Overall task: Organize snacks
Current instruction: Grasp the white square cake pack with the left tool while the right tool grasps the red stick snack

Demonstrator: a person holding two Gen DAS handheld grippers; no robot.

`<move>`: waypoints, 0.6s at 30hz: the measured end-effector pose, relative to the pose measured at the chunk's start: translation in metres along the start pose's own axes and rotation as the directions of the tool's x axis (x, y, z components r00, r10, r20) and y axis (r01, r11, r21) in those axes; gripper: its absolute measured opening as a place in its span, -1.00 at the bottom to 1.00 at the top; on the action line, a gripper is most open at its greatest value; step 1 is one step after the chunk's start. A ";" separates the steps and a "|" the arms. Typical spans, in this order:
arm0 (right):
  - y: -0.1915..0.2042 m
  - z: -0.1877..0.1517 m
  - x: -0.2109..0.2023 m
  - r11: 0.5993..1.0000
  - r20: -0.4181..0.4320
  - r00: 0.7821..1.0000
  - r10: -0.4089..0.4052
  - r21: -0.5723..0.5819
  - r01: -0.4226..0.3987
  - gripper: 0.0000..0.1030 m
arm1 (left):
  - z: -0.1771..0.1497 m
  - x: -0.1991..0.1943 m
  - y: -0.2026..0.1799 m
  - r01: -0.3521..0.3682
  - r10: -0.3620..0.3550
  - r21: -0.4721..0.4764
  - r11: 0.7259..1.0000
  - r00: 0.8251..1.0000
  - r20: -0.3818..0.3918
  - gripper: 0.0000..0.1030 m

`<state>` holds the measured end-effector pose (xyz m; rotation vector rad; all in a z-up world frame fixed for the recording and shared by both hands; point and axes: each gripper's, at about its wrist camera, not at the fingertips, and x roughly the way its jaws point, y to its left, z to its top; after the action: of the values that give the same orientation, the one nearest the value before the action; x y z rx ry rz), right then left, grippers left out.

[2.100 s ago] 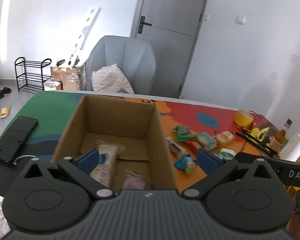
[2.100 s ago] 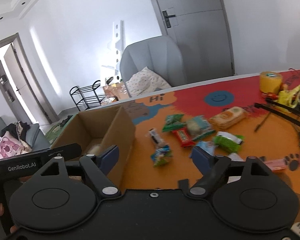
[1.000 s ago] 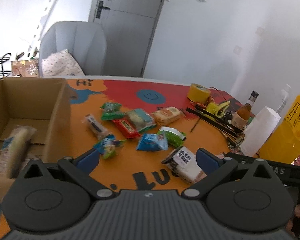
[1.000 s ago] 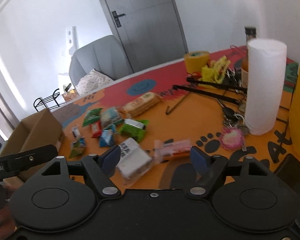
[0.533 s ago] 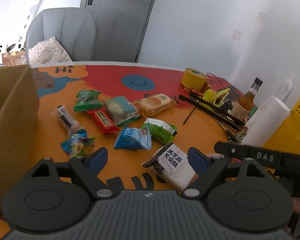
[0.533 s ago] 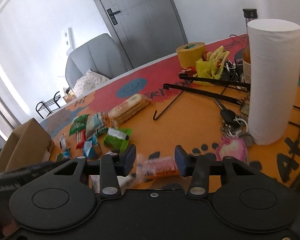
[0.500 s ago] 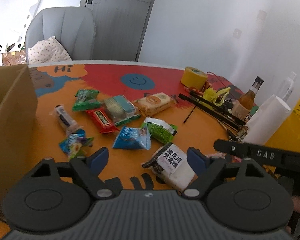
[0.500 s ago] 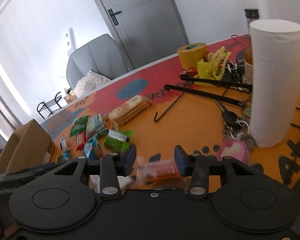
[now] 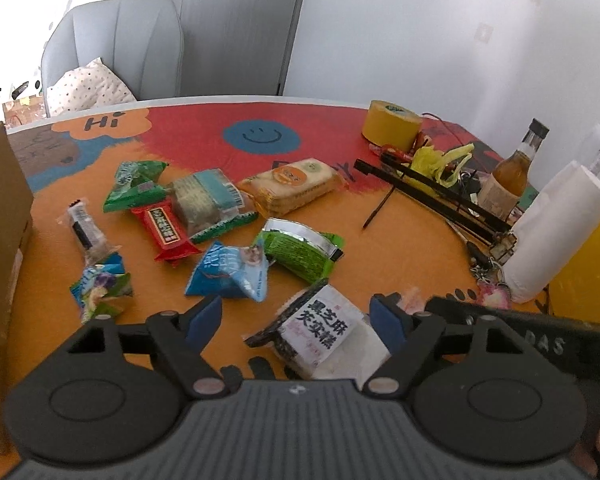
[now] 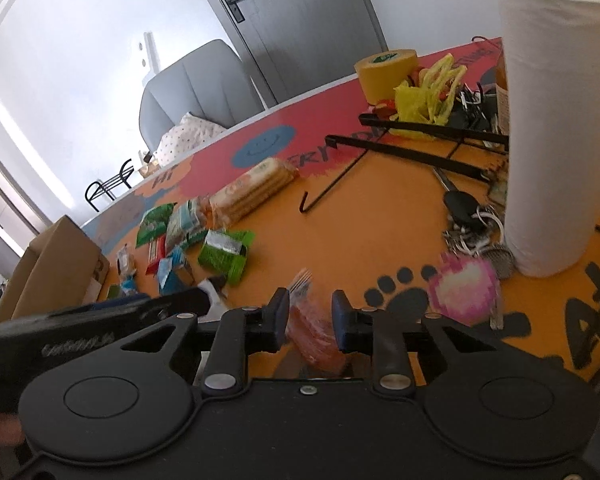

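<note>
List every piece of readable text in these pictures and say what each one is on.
"Hi" on the tablecloth.
"黑芝麻夹心糕" on the white snack pack, last characters uncertain.
"DAS" on the right gripper, seen from the left wrist.
Red snack bar: print too small.
Left gripper: lettering blurred.

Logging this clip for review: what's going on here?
A person sorts snacks on a colourful table with two handheld grippers. The right gripper is closed on an orange-pink wrapped snack. The left gripper is open around a white packet with black lettering. Other packets lie loose beside a cardboard box.
</note>
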<state>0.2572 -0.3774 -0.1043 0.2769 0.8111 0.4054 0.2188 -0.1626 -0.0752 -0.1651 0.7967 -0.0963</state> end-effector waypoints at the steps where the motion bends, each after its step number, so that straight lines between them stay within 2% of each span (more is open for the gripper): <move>1: 0.000 -0.001 -0.001 1.000 -0.004 1.000 0.001 -0.004 -0.001 -0.51 | 0.000 0.002 -0.002 -0.003 0.003 0.002 1.000 1.000 -0.003 0.59; 10: 0.000 -0.007 -0.007 1.000 -0.025 1.000 -0.010 -0.028 0.009 -0.51 | -0.004 0.017 -0.017 -0.060 0.061 0.050 0.997 0.998 -0.028 0.70; 18: 0.006 -0.004 -0.002 0.998 -0.013 0.999 -0.034 -0.049 0.034 -0.47 | -0.010 0.010 -0.008 -0.076 0.079 0.065 0.995 0.996 -0.046 0.76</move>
<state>0.2515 -0.3731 -0.1031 0.2153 0.8171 0.3948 0.2187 -0.1732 -0.0874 -0.0723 0.8463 -0.0525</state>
